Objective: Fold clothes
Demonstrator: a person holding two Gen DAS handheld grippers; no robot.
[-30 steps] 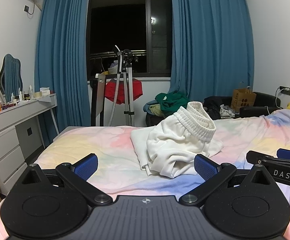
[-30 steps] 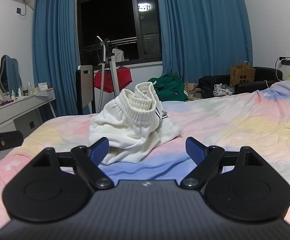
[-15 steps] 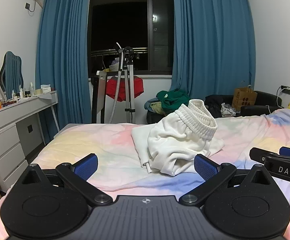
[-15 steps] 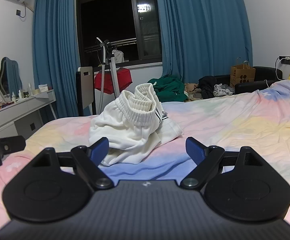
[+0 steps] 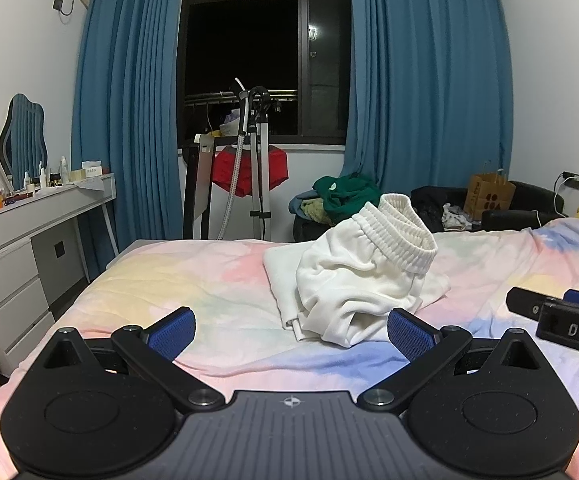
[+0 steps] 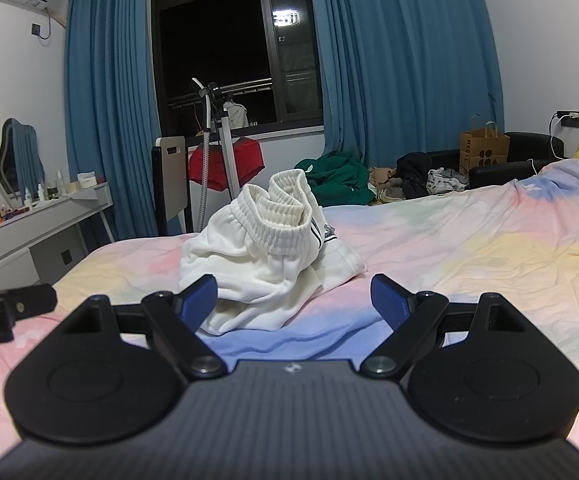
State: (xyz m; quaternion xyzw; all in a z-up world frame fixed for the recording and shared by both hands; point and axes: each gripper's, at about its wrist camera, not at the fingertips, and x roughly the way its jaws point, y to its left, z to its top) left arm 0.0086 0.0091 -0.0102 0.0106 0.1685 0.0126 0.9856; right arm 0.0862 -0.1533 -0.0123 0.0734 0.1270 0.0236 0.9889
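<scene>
White sweatpants (image 5: 353, 276) heaped at frame centre on pastel duvet (image 5: 193, 276), ribbed waistband (image 5: 401, 232) standing up, legs bunched beneath; not folded flat. Left gripper (image 5: 289, 330) low at bottom of frame, jaws spread wide, nothing held. Right gripper (image 6: 293, 300) likewise gaping, empty, just short of heap.

Risks, judged: pinching bunched cloth could catch several layers, dragging whole heap. Soft duvet may get nipped along with fabric. Grippers close together: collision possible.

pastel bed (image 5: 217, 280); crumpled white shorts (image 5: 353, 280) on it
</scene>
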